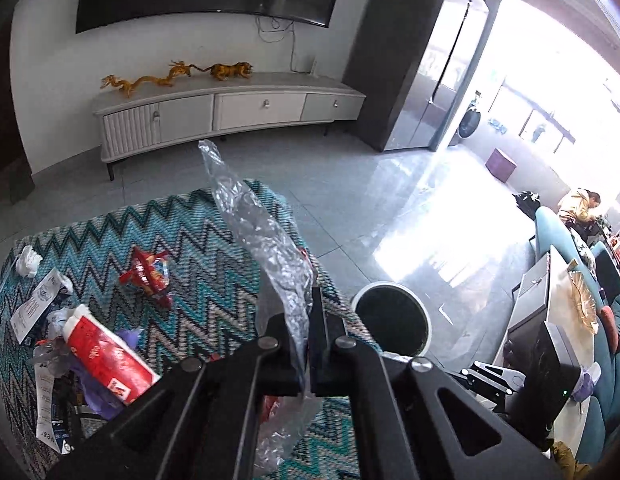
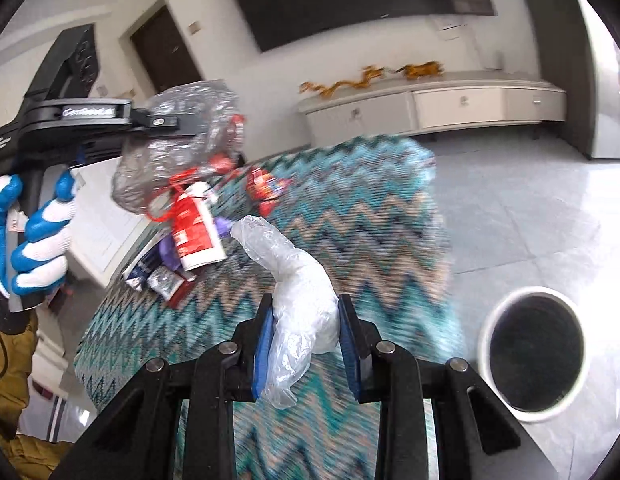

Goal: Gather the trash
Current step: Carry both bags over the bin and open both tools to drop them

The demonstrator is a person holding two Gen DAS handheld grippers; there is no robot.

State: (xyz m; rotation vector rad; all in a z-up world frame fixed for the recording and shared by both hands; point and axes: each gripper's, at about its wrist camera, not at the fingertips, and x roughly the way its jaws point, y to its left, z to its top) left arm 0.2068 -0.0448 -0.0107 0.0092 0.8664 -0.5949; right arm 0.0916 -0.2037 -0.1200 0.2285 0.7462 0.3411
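Observation:
My left gripper (image 1: pixel 310 300) is shut on a long crumpled clear plastic wrapper (image 1: pixel 250 216), held up above the zigzag rug (image 1: pixel 190 248). The right wrist view shows that gripper (image 2: pixel 162 122) from the side, in a blue-and-white gloved hand (image 2: pixel 34 240), with the clear plastic (image 2: pixel 182 120) bunched at its tip. My right gripper (image 2: pixel 306 308) is shut on a wadded translucent plastic glove (image 2: pixel 298 280). A white round bin (image 2: pixel 535 356) with a dark inside stands on the floor to its lower right, seen also as the bin (image 1: pixel 393 320). On the rug lie a red carton (image 1: pixel 106 356), a red snack wrapper (image 1: pixel 150 276), a tissue (image 1: pixel 28 260) and a leaflet (image 1: pixel 38 304).
A pale TV cabinet (image 1: pixel 230 108) with golden figurines stands along the far wall under a dark screen. A low table (image 1: pixel 549 312) and teal seats stand at the right, where a person (image 1: pixel 581 204) sits. Glossy tiled floor (image 1: pixel 389 208) lies between rug and cabinet.

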